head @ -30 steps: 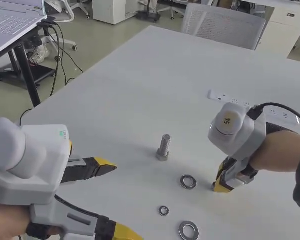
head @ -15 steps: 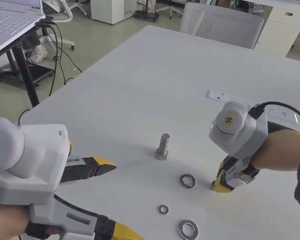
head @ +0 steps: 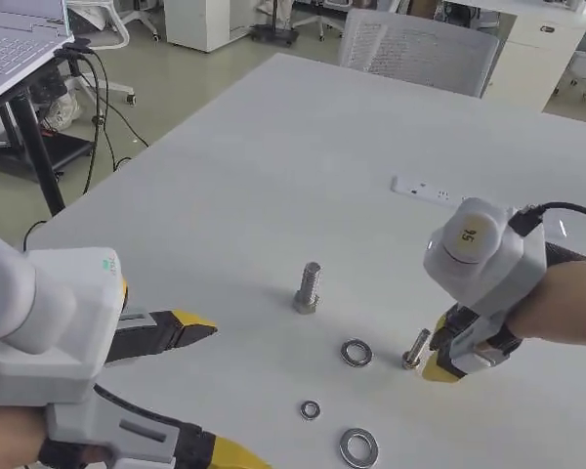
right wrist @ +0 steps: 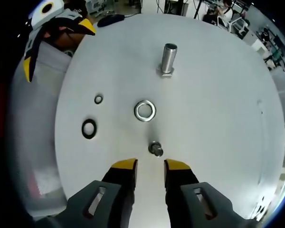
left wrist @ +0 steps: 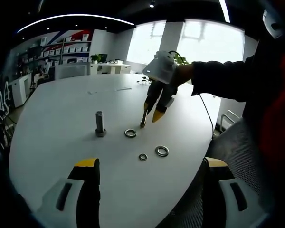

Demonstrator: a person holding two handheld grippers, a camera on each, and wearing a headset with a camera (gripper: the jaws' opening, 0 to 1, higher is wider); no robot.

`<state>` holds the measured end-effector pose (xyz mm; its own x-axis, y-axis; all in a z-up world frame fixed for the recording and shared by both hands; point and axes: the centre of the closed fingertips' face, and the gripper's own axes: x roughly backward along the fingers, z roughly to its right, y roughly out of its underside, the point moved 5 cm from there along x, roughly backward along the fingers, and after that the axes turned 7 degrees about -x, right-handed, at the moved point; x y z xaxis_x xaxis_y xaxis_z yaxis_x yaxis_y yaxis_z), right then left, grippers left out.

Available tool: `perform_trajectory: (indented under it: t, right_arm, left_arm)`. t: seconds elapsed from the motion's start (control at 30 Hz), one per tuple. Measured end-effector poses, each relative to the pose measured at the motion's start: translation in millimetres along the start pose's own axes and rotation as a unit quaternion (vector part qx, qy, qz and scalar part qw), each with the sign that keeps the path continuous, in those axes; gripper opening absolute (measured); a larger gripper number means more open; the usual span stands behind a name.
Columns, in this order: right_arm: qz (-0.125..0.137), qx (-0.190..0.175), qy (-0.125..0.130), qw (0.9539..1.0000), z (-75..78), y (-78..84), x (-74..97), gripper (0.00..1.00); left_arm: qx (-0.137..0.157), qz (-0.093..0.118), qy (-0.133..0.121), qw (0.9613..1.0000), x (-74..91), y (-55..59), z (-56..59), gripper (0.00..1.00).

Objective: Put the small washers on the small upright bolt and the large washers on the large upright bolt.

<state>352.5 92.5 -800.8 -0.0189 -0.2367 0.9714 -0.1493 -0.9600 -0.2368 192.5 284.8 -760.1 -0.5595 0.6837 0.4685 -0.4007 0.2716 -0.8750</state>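
Two hand-held grippers over the table point(head: 273, 166).

Right hand-held gripper point(right wrist: 150, 165): jaws a narrow gap apart, nothing between them, tips low to the table. Small upright bolt point(right wrist: 156, 148) stands just ahead of the tips, head down, apart from both jaws as far as the right gripper view tells. Head view puts the same bolt point(head: 413, 349) just beside the yellow tips.

Left hand-held gripper point(left wrist: 149, 164): jaws spread wide, empty, hanging back near the table's near edge.

Outward from the right tips: a larger washer point(head: 355, 352) lies flat, near the small bolt. Beyond it stands the large upright bolt point(head: 308, 287), shank bare. Toward the person lie the small washer point(head: 311, 409) and a second larger washer point(head: 358, 447), both flat, apart from each other.

Judgement: both bolts stand and neither carries a washer, so threading has not begun. Next comes the first pick. Washers are thin and flat, so tips must go right down to the table and pinch across a rim. The hole must then be lined up over the matching bolt, without knocking the small bolt, which looks easy to tip.
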Motion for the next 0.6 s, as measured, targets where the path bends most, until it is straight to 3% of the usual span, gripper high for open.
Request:
perform_trajectory:
  t: [0.4,0.6]
  right_arm:
    - [0.015,-0.015,0.006,0.9998,-4.8,7.6,12.5,0.25]
    - [0.02,-0.019,0.005,0.9996,-14.5,10.9,16.5,0.25]
  left_arm:
    - [-0.002,-0.003,0.001,1.0,-0.9,-2.0,-1.3,0.89]
    - [-0.002,-0.004,0.001,1.0,-1.3,-2.7,-1.7,0.89]
